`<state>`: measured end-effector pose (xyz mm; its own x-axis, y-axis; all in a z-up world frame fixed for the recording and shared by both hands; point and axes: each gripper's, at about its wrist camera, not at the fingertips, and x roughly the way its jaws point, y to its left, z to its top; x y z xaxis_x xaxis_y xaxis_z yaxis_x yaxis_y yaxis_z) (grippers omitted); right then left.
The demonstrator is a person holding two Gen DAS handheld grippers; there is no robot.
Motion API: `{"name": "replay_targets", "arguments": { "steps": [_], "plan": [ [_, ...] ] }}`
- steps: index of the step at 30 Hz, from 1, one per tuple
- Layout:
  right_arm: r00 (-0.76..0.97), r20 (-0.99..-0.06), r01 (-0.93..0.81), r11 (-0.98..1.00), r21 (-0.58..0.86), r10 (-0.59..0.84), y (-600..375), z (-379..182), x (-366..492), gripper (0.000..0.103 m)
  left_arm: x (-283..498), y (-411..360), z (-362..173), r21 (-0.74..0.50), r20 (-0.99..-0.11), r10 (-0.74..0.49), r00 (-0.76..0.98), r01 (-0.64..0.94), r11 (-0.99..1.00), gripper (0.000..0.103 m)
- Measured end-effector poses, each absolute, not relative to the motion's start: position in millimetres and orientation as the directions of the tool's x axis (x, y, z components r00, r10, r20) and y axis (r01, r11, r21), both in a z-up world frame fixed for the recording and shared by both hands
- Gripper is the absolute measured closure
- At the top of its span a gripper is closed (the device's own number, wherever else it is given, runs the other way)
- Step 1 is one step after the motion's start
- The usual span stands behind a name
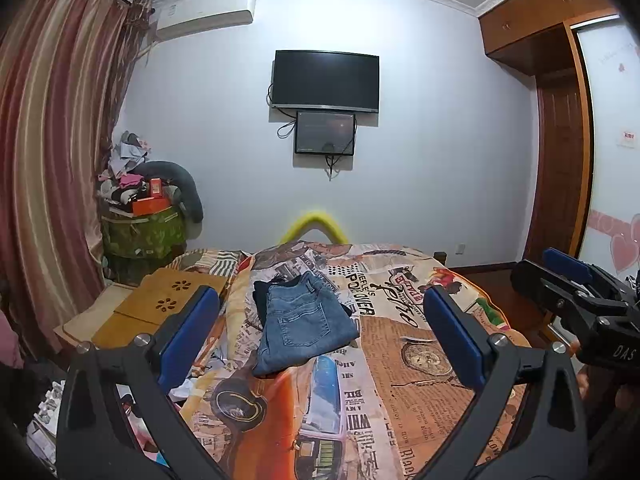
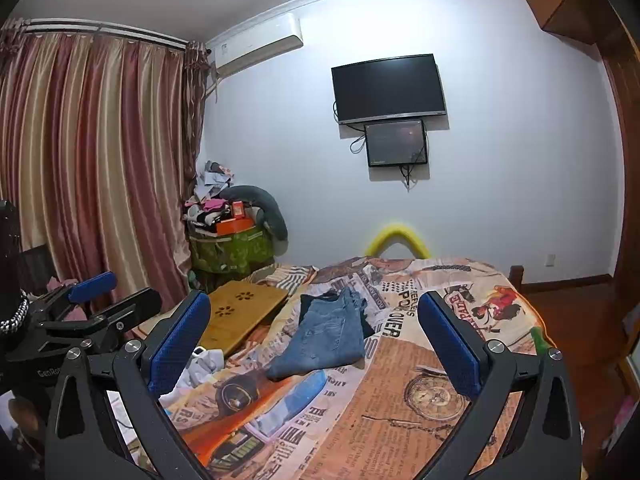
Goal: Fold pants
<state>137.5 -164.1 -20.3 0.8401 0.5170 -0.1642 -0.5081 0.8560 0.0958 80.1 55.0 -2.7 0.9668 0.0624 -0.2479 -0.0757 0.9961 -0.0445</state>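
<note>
1. Pants [image 1: 304,320]: the blue jeans lie on the bed [image 1: 420,380], on the printed cover, near its middle and a little toward the far end. They look already folded into a compact pile, with a back pocket facing up. A dark garment [image 1: 262,300] lies partly under them on the far left side.
2. The left gripper [image 1: 320,332] has its jaws spread wide and holds nothing; it hangs above the bed, well apart from the jeans.
3. The right gripper [image 2: 316,340] is also wide apart and empty, raised beside the left one.
4. Step in hand, as I judge: the folding seems finished or nearly so.
5. The next move would perhaps be to press the pile flat, or to straighten the loose near edge.
</note>
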Motion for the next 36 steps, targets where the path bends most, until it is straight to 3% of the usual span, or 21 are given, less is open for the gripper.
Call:
{"name": "replay_targets", "arguments": {
  "steps": [36],
  "plan": [
    [0.840,-0.175,-0.502,0.858,0.108,0.513,-163.0,-22.4,135.7,0.000,87.4,52.3,-5.7,-0.043,-0.285,0.020,0.958,-0.034,0.999,0.000]
  ]
}}
